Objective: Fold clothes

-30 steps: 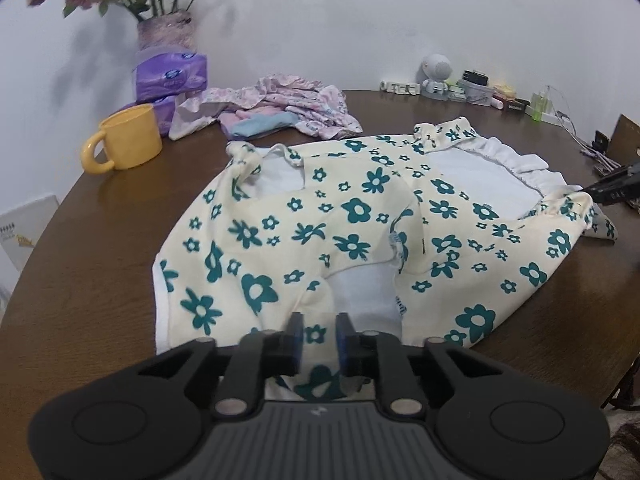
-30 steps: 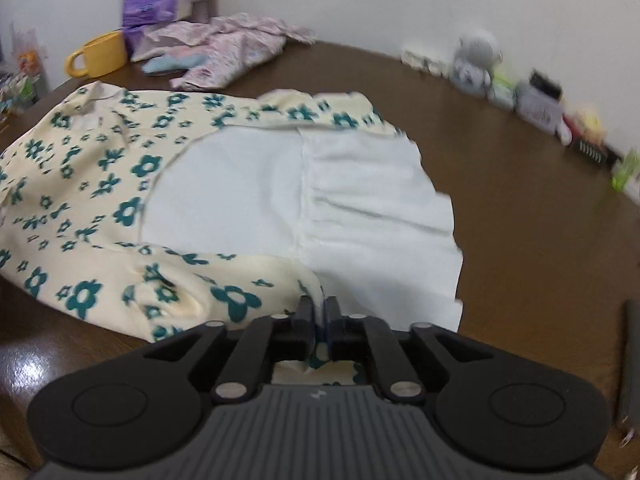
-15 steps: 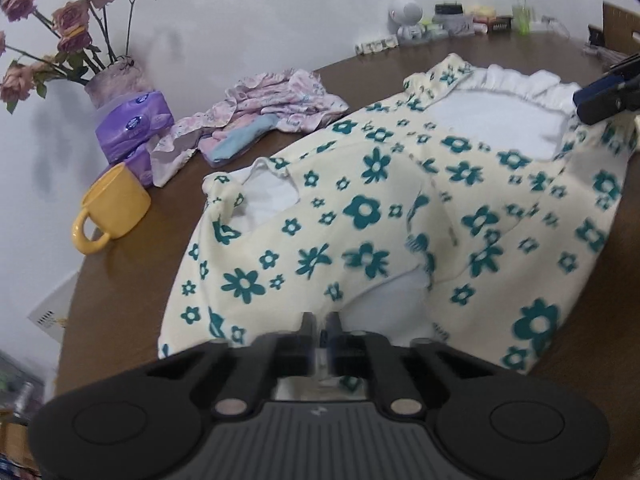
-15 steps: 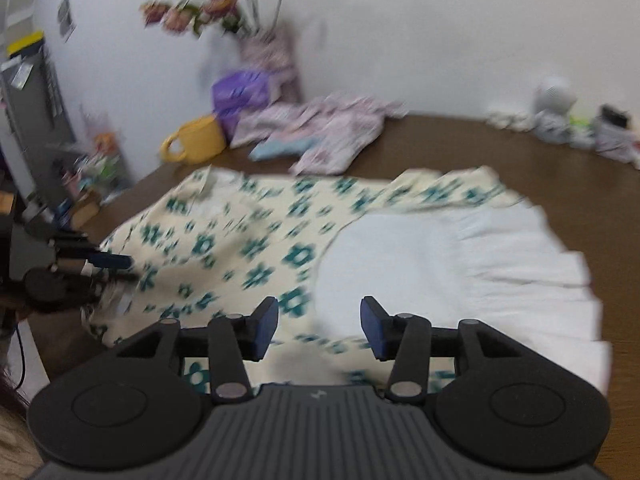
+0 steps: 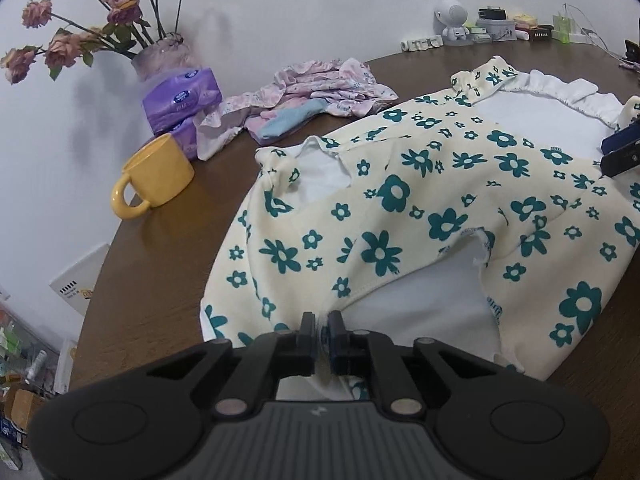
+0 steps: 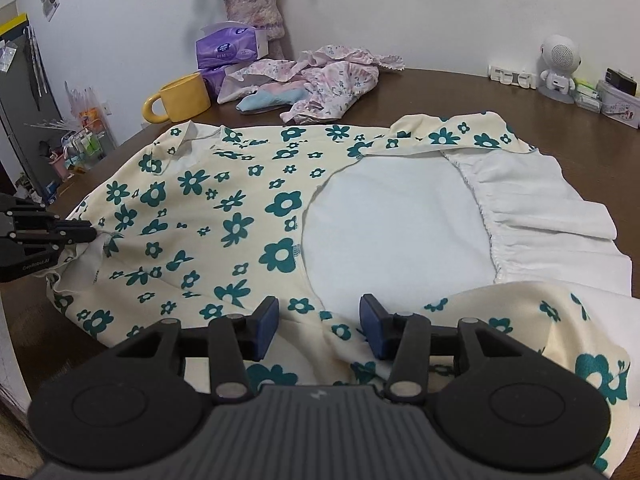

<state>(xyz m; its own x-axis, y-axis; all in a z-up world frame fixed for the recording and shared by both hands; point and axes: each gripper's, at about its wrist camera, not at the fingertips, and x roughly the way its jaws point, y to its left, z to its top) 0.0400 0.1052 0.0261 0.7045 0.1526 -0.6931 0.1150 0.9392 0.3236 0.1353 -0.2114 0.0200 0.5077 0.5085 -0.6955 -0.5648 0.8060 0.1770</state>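
On the floral dress (image 6: 224, 216), the right gripper (image 6: 319, 322) has released its pinch.

We count one floral dress (image 6: 224, 216), one heap of pink clothes (image 6: 320, 80) at twelve o'clock, one yellow mug (image 6: 184, 98), two purple tissue packs (image 5: 182, 98), one vase of roses (image 5: 160, 54), two grippers (image 6: 319, 322).

Left gripper (image 5: 319, 322) matte black, ribbed housing, two round discs, silver screws, dark blue-edged fingers (image 5: 335, 332), right gripper (image 6: 319, 318) alike, blue pads (image 6: 267, 320), small lightning mark.
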